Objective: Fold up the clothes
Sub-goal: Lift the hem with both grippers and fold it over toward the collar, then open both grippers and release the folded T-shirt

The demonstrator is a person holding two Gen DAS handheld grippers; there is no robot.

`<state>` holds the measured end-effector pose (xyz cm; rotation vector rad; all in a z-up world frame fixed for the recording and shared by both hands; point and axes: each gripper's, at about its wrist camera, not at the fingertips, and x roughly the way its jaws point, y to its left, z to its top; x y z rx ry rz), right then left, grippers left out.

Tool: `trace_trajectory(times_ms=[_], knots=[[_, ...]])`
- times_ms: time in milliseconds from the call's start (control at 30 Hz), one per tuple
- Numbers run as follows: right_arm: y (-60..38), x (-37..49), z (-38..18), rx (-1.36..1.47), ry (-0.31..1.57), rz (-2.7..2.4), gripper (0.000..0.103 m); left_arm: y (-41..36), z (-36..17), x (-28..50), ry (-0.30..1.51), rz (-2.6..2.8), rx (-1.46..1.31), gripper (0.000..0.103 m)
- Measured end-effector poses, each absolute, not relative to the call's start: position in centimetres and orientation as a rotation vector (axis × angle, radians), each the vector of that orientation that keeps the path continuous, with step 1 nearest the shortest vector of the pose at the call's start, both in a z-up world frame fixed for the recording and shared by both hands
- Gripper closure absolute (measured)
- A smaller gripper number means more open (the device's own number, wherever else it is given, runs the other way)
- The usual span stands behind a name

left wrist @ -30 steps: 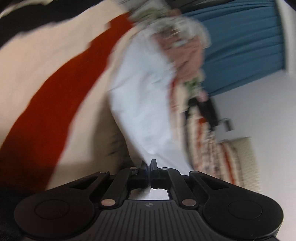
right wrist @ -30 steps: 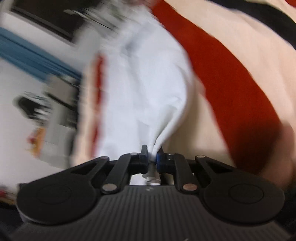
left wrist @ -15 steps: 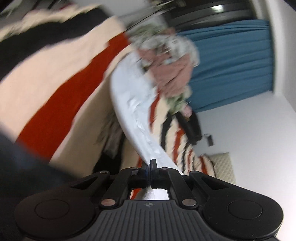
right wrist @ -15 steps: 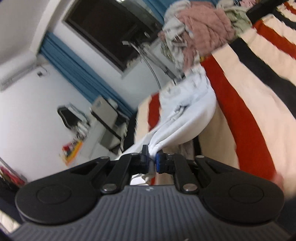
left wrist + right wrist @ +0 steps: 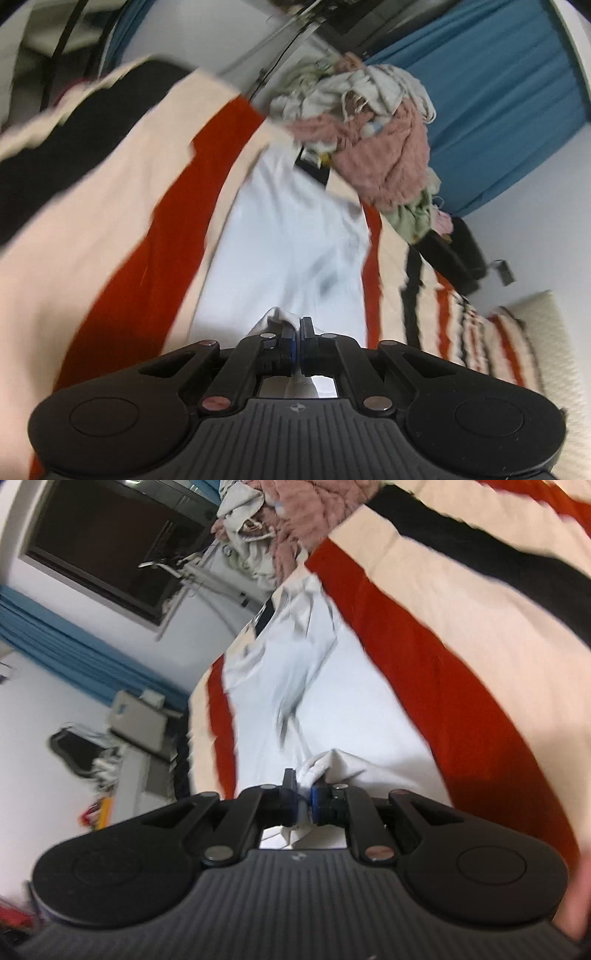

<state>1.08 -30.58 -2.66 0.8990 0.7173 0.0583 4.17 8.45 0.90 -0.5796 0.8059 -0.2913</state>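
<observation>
The white garment (image 5: 291,240) lies spread lengthwise on the striped blanket (image 5: 173,236), running from both grippers toward the pile of unfolded clothes (image 5: 373,136) at the far end. The left gripper (image 5: 297,330) has its jaws closed on a bunched near corner of the garment; the right gripper (image 5: 303,794) has its jaws nearly closed, pinching a fold of the same near edge. Both views are tilted and motion-blurred, so the exact lie of the far hem cannot be confirmed. The step in hand appears to be laying the garment flat or starting a lengthwise fold. To perform it well, hold both pinches firm and keep the near edge taut between the grippers so that the cloth does not sag in the middle. Move both grippers at the same height and rate. Wrinkles show near the far end in the right wrist view (image 5: 295,635); apply light tension toward the near side to draw them out. Keep the garment apart from the pile so that no loose item is caught. Release only when the edge rests flat on the blanket.
</observation>
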Motion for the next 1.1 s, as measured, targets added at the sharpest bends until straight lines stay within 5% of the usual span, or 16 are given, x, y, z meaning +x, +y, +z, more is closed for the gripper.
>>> trace_trajectory(times_ms=[333, 667, 733, 767, 833, 867, 900, 1100], knots=[[-28.8, 14.4, -5.9, 0.522, 0.475, 0.069, 0.092, 3.3, -3.1, 16.6, 0.624, -0.237, -0.344, 0.101], [-27.6, 18.8, -11.8, 0.375, 0.577, 0.058, 0.091, 2.0, -10.6, 21.9, 0.757, -0.223, -0.235, 0.099], [-27.6, 18.7, -11.5, 0.386, 0.58, 0.06, 0.09, 1.9, -10.3, 21.7, 0.75, -0.224, -0.214, 0.088], [-27.8, 18.7, -11.2, 0.399, 0.588, 0.061, 0.085, 1.9, -10.1, 21.6, 0.747, -0.225, -0.209, 0.078], [-27.8, 18.3, -10.3, 0.412, 0.586, 0.075, 0.053, 2.3, -9.1, 20.5, 0.736, -0.242, -0.231, 0.03], [-27.8, 18.0, -9.8, 0.417, 0.584, 0.083, 0.024, 2.5, -8.4, 19.7, 0.705, -0.232, -0.235, 0.023], [-27.7, 17.4, -9.0, 0.41, 0.557, 0.083, 0.01, 2.5, -7.6, 18.9, 0.67, -0.228, -0.216, 0.019], [-27.1, 12.5, -4.6, 0.371, 0.456, 0.071, 0.009, 2.7, -2.5, 13.4, 0.55, -0.23, -0.165, 0.013]])
